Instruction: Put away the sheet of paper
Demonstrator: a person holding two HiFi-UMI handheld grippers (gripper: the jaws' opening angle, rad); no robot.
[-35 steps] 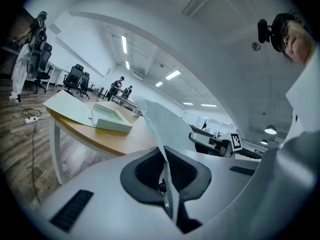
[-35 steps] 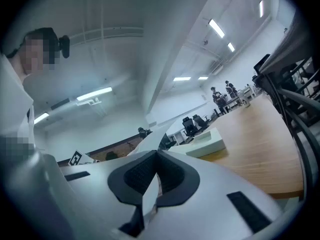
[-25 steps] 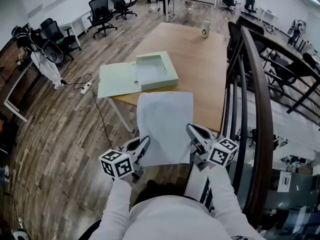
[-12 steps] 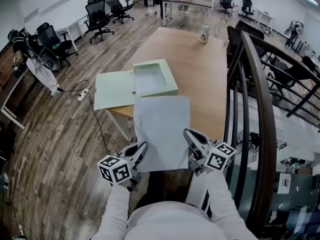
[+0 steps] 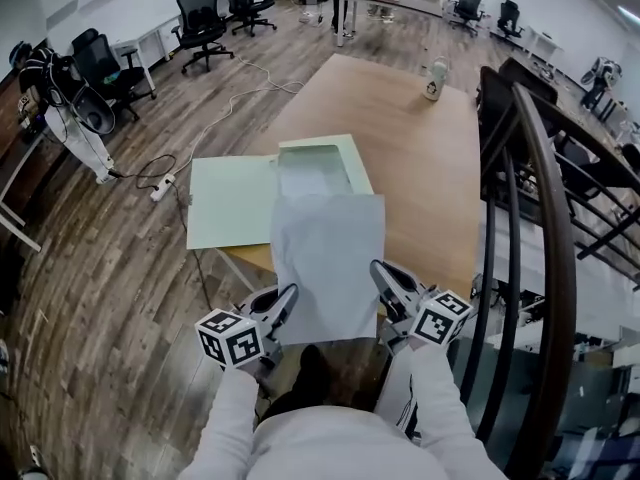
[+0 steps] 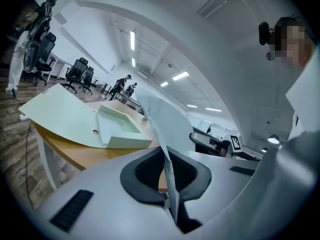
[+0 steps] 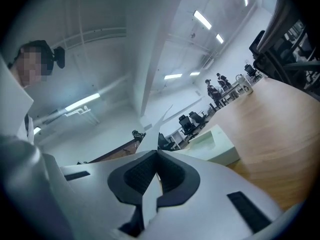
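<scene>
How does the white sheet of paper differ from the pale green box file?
The white sheet of paper is thin; the pale green box file has a walled tray. The sheet is held up by the left claw and right claw; the file lies open on the wooden table, its cover overhanging the edge. Both are rectangular.

Your head camera looks steeply down from above onto the near end of the long wooden tabletop [image 5: 420,158], facing forward along it. The camera on your left claw [image 5: 284,298] sits low and close behind its jaws, tilted up across the tabletop's edge. The one on your right claw [image 5: 382,271] mirrors it from the other side. All three views share the thin white sheet of paper [image 5: 328,263], the pale green open box file [image 5: 300,183] and the distant black office chairs [image 5: 205,13].
</scene>
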